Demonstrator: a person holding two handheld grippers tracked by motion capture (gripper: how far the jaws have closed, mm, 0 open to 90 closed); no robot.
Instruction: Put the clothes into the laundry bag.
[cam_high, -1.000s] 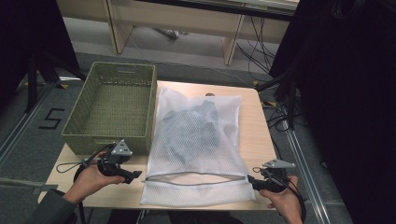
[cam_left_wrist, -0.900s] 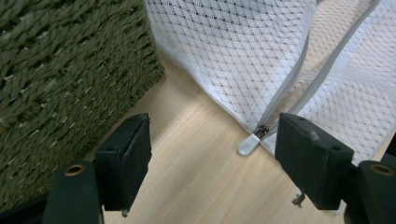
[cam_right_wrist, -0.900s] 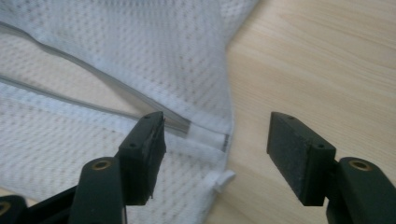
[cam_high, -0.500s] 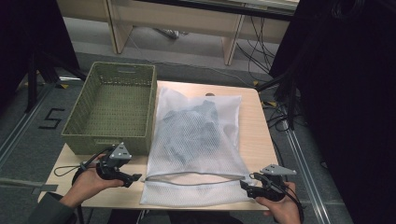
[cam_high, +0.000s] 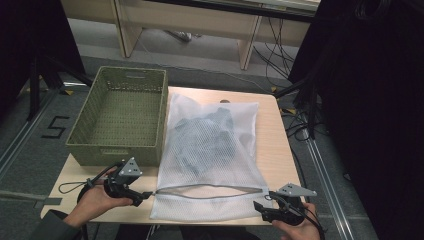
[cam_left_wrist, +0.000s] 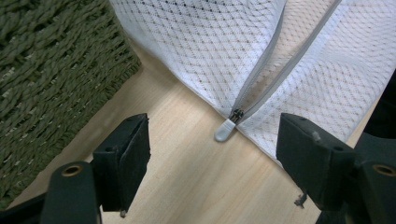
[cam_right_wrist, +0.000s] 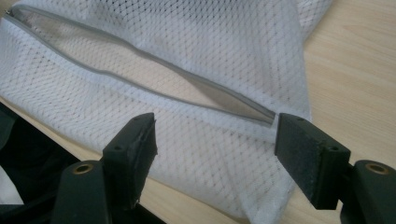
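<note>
Two grippers: both at the table's (cam_high: 280, 150) near edge, one at each end of the mesh bag's zipper (cam_high: 207, 190).
Right gripper (cam_high: 258, 206): jaws just opened wide, gripping nothing; the bag's near right corner lies between them, untouched.
Left gripper (cam_high: 146, 195): jaws apart, empty; zipper pull (cam_left_wrist: 225, 130) just ahead, between them.
Zipper: half open, running left to right.
Mesh bag (cam_high: 210, 150): flat, long axis pointing away, dark clothing (cam_high: 207, 135) inside.
Green basket (cam_high: 120, 115): touching the bag's left side.

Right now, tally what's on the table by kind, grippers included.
Green woven basket: 1
White mesh laundry bag, zipper open, dark clothing inside: 1
Grippers: 2, left gripper and right gripper, both open
Total: 4
</note>
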